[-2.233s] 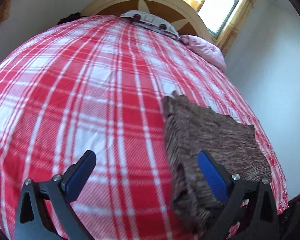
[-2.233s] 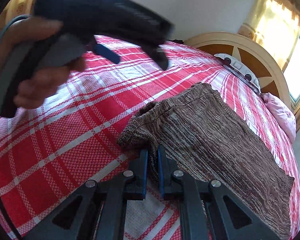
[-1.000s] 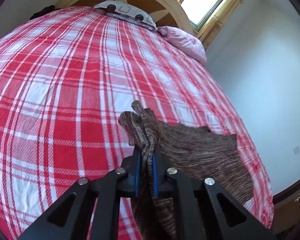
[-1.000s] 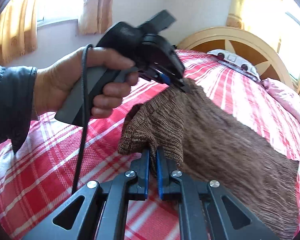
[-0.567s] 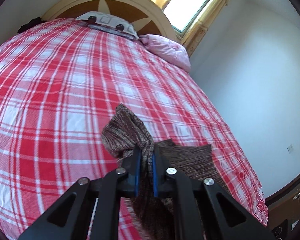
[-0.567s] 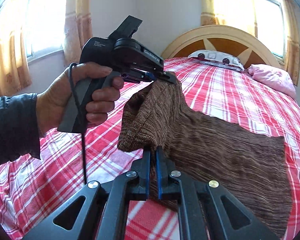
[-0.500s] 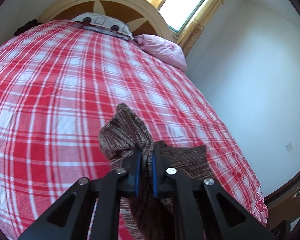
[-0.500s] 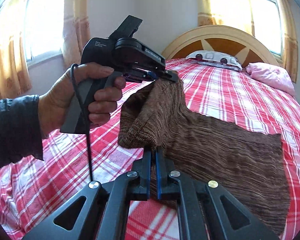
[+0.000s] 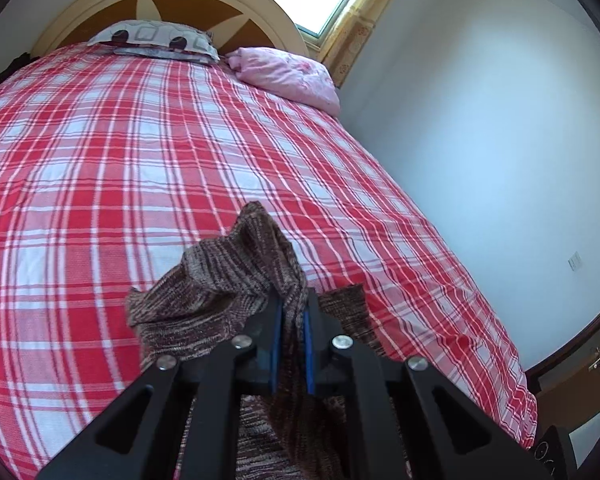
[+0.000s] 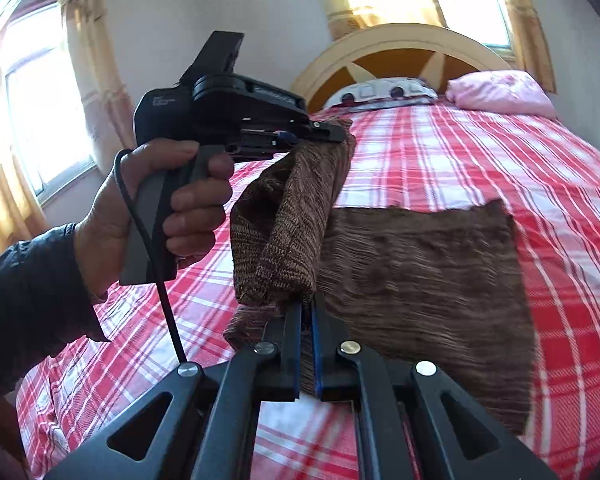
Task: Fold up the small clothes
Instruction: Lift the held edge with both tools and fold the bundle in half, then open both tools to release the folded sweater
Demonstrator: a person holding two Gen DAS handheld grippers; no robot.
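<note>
Cloth [image 10: 420, 272], a brown knit piece, lies on the bed [image 10: 500, 152] with its near edge lifted off the red-and-white plaid cover. Your left tongs [image 9: 291, 312] are closed tight on a bunched corner of it; in the left wrist view the knit rises in a peak above the blue pads and drapes down between the black arms toward the lens. Your right tongs [image 10: 307, 320] are likewise clamped on the cloth's edge, the fabric pinched between the blue pads with a rolled fold standing just above them.

From the right wrist view, your left hand [image 10: 156, 216] grips the grey handle of the other tool, dark sleeve [image 10: 32, 300] at the wrist and a black cable [image 10: 152, 264] hanging from it. The left tongs [image 10: 332, 132] hold the cloth's corner up there, so a band of knit hangs from that corner down to your right tongs. The rest of the cloth lies flat on the cover to the right, its far edge roughly straight, its right edge running down toward the bottom of the view.

At the head of the bed stand a curved headboard [image 9: 204, 4], a patterned pillow [image 9: 156, 38] and a pink pillow [image 9: 288, 76] beside it. Curtained windows [image 10: 48, 92] show behind your hand.
</note>
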